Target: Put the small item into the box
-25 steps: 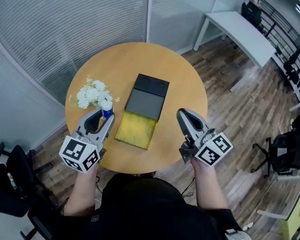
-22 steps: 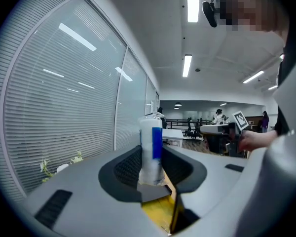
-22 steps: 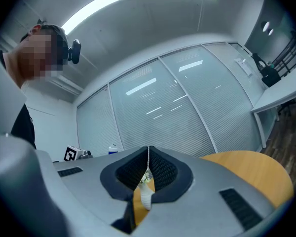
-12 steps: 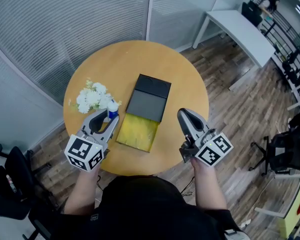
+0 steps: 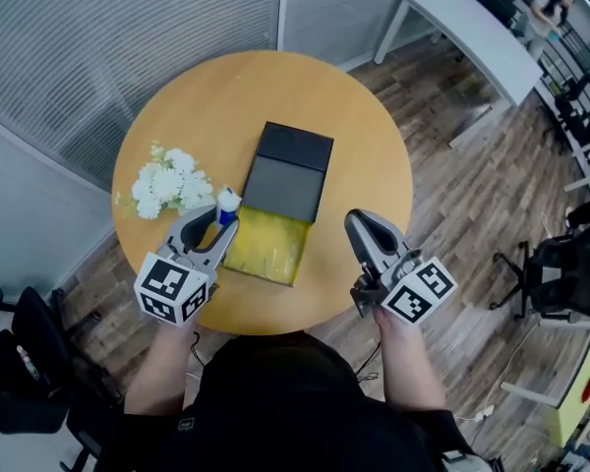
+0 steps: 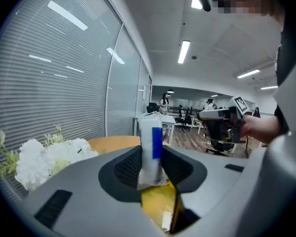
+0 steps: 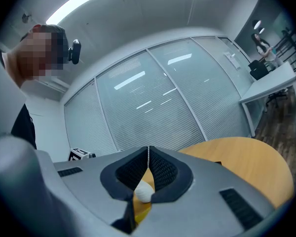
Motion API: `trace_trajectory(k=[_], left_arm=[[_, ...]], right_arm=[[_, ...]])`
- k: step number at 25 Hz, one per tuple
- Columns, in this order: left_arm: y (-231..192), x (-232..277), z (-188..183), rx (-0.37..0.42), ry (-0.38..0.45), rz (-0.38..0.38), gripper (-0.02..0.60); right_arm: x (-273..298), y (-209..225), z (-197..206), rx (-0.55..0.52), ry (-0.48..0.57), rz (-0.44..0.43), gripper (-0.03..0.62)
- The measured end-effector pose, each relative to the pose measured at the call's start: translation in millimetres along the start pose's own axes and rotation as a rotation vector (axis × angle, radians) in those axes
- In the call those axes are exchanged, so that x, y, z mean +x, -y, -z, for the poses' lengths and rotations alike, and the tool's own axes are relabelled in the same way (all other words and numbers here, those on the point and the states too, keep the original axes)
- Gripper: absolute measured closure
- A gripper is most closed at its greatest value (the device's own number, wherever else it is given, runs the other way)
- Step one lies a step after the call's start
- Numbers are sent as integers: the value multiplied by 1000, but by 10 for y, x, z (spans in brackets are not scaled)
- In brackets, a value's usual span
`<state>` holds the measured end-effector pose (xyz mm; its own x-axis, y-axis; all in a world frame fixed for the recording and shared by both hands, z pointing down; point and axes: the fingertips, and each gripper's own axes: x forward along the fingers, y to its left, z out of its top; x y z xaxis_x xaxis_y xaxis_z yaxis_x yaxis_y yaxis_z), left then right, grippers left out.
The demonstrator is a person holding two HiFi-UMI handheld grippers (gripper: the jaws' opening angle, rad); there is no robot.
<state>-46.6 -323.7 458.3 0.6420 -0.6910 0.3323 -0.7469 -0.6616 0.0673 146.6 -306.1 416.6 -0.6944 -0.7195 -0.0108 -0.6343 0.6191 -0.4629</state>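
A small white tube with a blue band stands upright between the jaws of my left gripper, which is shut on it. The tube hangs just left of the open box, whose yellow inside shows below the jaws. The box's black lid lies flat beyond it. To the right of the box my right gripper hovers near the table's front edge, shut with nothing held. A white rounded shape and some yellow show behind its closed fingers.
A bunch of white flowers lies on the round wooden table left of the box, close to the left gripper. Glass walls with blinds stand behind the table. Wood floor, a white desk and office chairs are to the right.
My left gripper has carried the tube a little to the right, closer to the box's yellow part. The right gripper has stayed about where it was. The head view has shifted slightly.
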Motion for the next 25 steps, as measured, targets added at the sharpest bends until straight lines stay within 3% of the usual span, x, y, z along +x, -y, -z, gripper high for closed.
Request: trace_trajectory(k=[25], left_arm=[[358,827,1534,149,-431,181,449]], right_arm=[[-372,260,602,110,-49,89,556]])
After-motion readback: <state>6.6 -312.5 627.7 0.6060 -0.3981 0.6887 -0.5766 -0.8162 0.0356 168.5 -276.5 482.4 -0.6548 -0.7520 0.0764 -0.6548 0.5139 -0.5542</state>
